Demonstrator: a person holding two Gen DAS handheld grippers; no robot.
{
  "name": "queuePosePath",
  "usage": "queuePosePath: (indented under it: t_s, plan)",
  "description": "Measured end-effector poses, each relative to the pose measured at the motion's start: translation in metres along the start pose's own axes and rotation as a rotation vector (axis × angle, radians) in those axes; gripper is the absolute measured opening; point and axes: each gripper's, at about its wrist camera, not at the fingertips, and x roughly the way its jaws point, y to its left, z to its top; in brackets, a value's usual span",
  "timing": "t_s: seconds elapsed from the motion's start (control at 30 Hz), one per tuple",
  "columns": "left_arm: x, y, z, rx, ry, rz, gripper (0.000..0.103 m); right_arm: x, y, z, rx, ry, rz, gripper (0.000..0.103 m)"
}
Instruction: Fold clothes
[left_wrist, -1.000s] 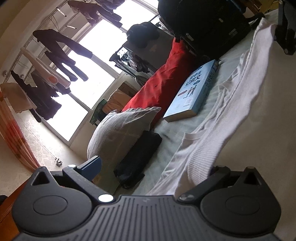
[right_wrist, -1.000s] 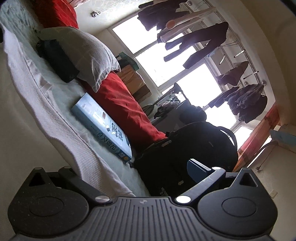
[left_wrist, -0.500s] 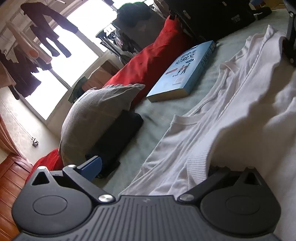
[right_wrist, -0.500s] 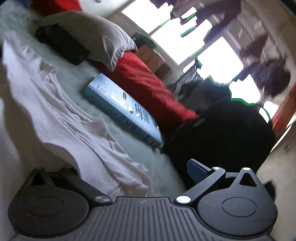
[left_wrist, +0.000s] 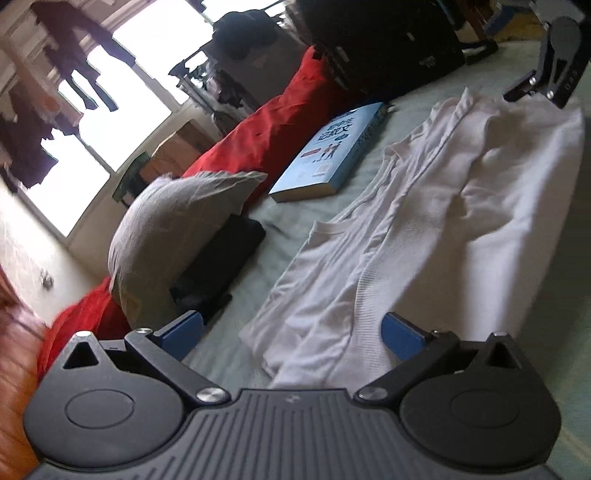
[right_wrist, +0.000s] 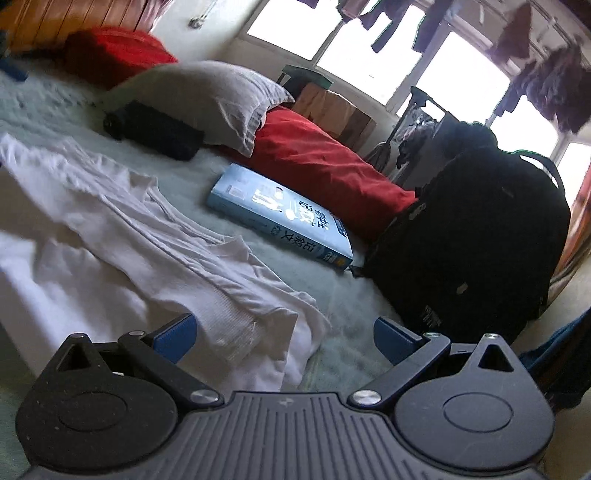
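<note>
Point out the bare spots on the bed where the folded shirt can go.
Bare bed sheet lies between the white shirt and the blue book, running toward the black pouch. Another patch lies between the shirt's hem and the black backpack. The window side is crowded: grey pillow, red duvet.

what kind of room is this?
Most likely a lived-in bedroom: a white shirt lies on a bed with a grey pillow, and laundry hangs by the windows.

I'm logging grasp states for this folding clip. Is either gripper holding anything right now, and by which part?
Nothing is held. The left gripper and right gripper are both open, and the white ribbed shirt lies loose on the bed.
</note>
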Motion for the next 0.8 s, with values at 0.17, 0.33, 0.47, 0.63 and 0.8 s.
queuePosePath:
  t_s: [0.17, 0.33, 0.47, 0.63, 0.8]
  plan:
    - [-0.018, 0.008, -0.007, -0.222, -0.002, -0.282, 0.102, -0.015, -0.005, -0.005, 0.144, 0.010, 0.269, 0.103]
    - [-0.003, 0.000, -0.010, -0.354, 0.009, -0.532, 0.102, -0.003, 0.009, -0.010, 0.199, 0.034, 0.502, 0.103]
    - [0.028, -0.003, -0.005, -0.467, 0.058, -0.658, 0.102, 0.024, 0.017, -0.005, 0.236, 0.078, 0.574, 0.103]
    - [0.070, 0.004, -0.007, -0.643, 0.157, -0.788, 0.102, 0.059, 0.009, -0.003, 0.348, 0.127, 0.660, 0.103]
    - [0.083, 0.021, 0.005, -0.666, 0.126, -0.726, 0.102, 0.072, -0.004, 0.007, 0.384, 0.089, 0.647, 0.103]
